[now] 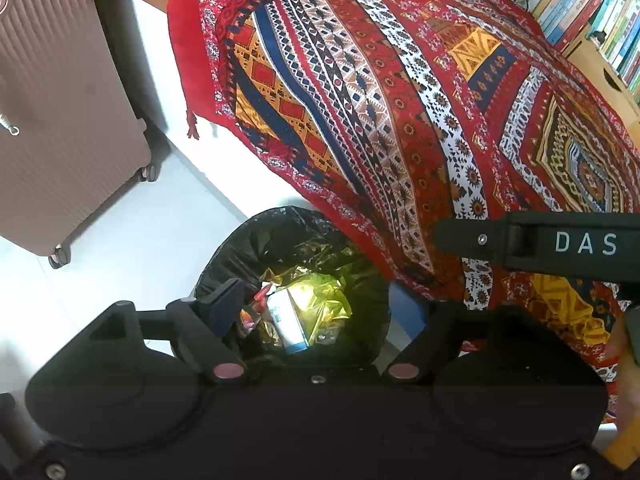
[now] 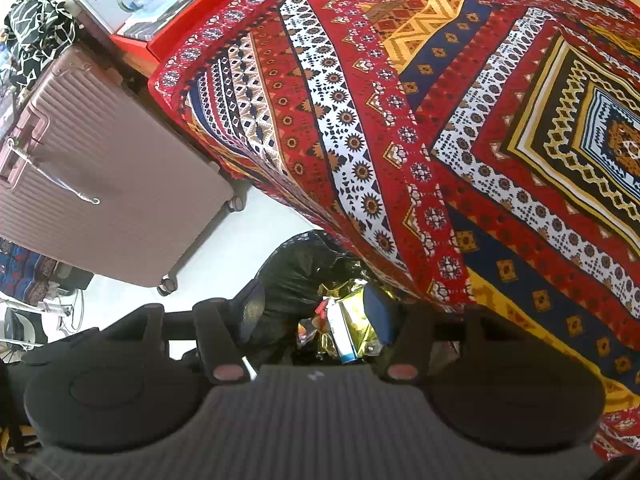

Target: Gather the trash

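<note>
Two views, taken in turn.

Left wrist view. My left gripper hangs above the trash bin, its jaws spread wide with nothing between them. The bin is lined with a black bag and stands on the white floor, tucked against the hanging edge of the patterned red cloth, which overlaps the bin's far right rim and hides that part of it. Inside lie crumpled gold foil and a white-and-blue carton; the carton's long axis runs from upper left to lower right in the picture, its blue-banded end nearest my camera. A red scrap shows beside the carton's far end. To the left stands a pink ribbed suitcase on castors, apart from the bin. A bookshelf fills the upper right corner. My right gripper's black finger marked DAS crosses in from the right, above the cloth.

Right wrist view. My right gripper also points down at the trash bin, jaws wide apart and empty. The patterned red cloth fills most of the frame and covers the bin's right side. Between my fingers I see the gold foil and the carton, which is tilted, blue end lowest in the picture. The pink suitcase stands on the left, with a black-and-white patterned bundle above it.
</note>
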